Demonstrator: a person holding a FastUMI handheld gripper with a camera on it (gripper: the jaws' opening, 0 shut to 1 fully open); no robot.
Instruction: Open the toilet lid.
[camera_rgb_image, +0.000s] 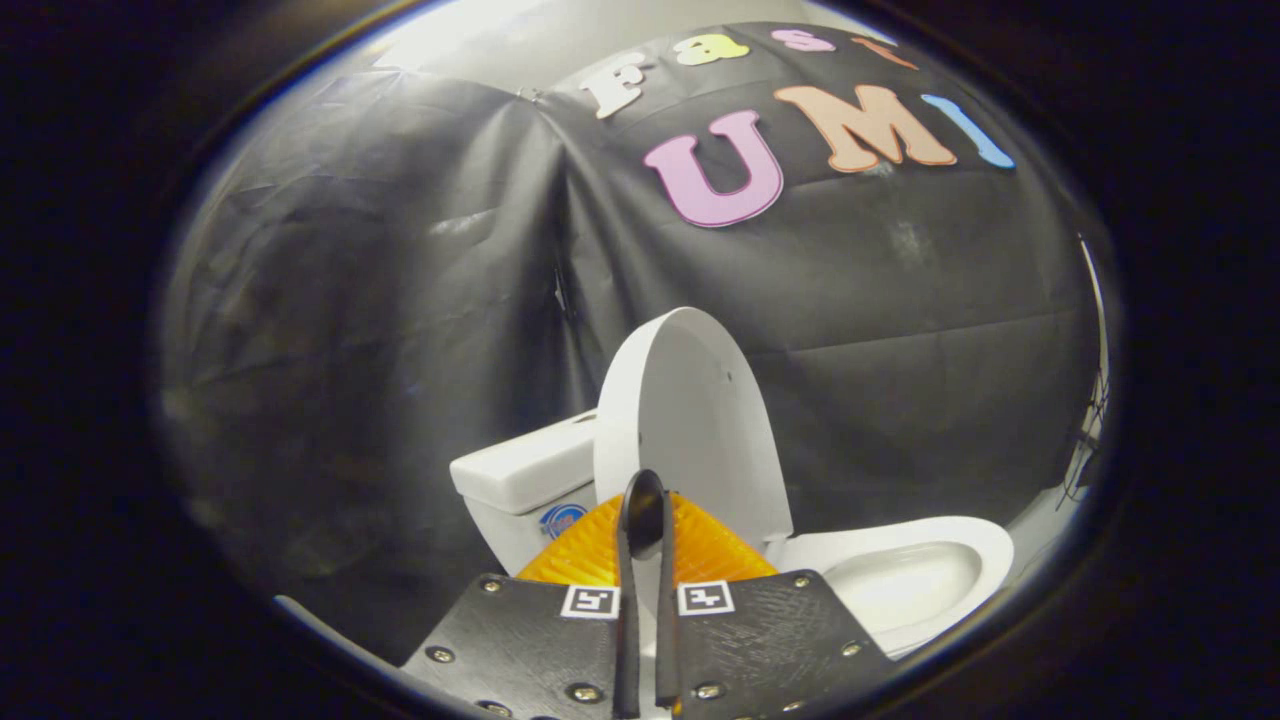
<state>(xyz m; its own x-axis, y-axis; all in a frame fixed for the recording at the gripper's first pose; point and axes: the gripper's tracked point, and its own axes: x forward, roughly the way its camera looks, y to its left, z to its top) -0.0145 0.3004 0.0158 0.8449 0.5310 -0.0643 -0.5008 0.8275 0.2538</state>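
Observation:
A white toilet stands just ahead of my fingers. Its lid (690, 410) is raised and stands nearly upright, its inner face turned toward me and leaning back by the tank (525, 468). The seat and bowl (905, 580) lie uncovered to the right of the fingers. My gripper (645, 495) is shut, and its black fingers (627, 570) meet at the tips with only a thin slit lower down. The tips overlap the lower part of the lid's face. I cannot tell if they touch it. Nothing is held between them.
Black cloth walls close in behind and to the left of the toilet, meeting in a corner behind the tank. A strip of pale floor (1045, 515) and some dark cables (1085, 465) show to the right of the bowl.

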